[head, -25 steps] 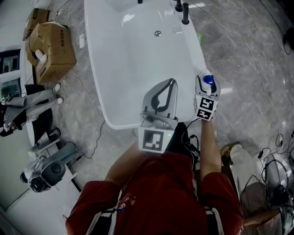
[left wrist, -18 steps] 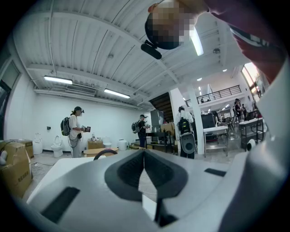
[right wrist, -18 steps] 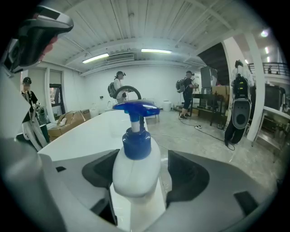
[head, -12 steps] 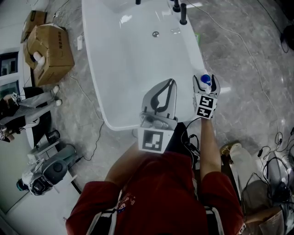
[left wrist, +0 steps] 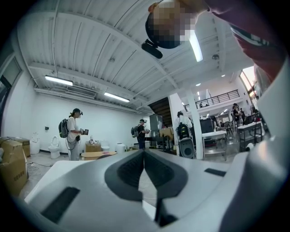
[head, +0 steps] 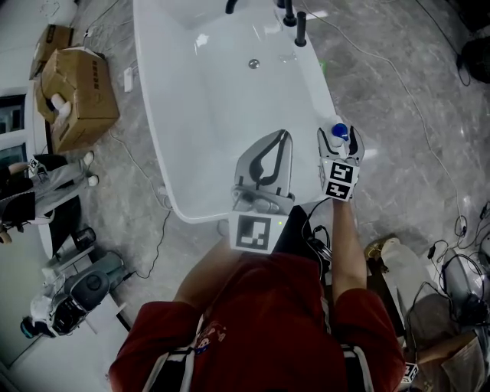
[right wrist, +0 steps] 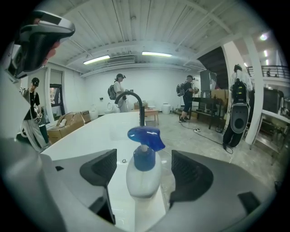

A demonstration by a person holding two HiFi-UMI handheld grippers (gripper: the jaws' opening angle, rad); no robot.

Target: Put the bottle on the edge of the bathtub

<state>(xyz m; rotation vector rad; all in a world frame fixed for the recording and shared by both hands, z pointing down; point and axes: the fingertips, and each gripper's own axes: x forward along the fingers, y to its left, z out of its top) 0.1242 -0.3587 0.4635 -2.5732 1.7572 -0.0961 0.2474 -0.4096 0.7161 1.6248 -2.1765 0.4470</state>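
A white bottle [head: 339,132] with a blue pump top stands upright on the right rim of the white bathtub [head: 164,153]. My right gripper [head: 341,139] is around it. Its jaws have just been opening and now stand wide. In the right gripper view the bottle [right wrist: 144,174] sits between the dark pads [right wrist: 97,167] with a gap on each side. My left gripper [head: 286,136] is shut with nothing in it, held level over the tub's near end. Its tips [left wrist: 144,153] meet in the left gripper view.
A black faucet [head: 295,17] stands at the tub's far end, and a drain [head: 253,63] lies in the basin. A cardboard box [head: 76,88] sits on the floor at the left. Cables cross the grey floor [head: 406,115] at the right. Camera gear [head: 73,295] lies lower left.
The right gripper's jaws have spread apart from the bottle, which stays standing on the rim. The left gripper has kept its place.
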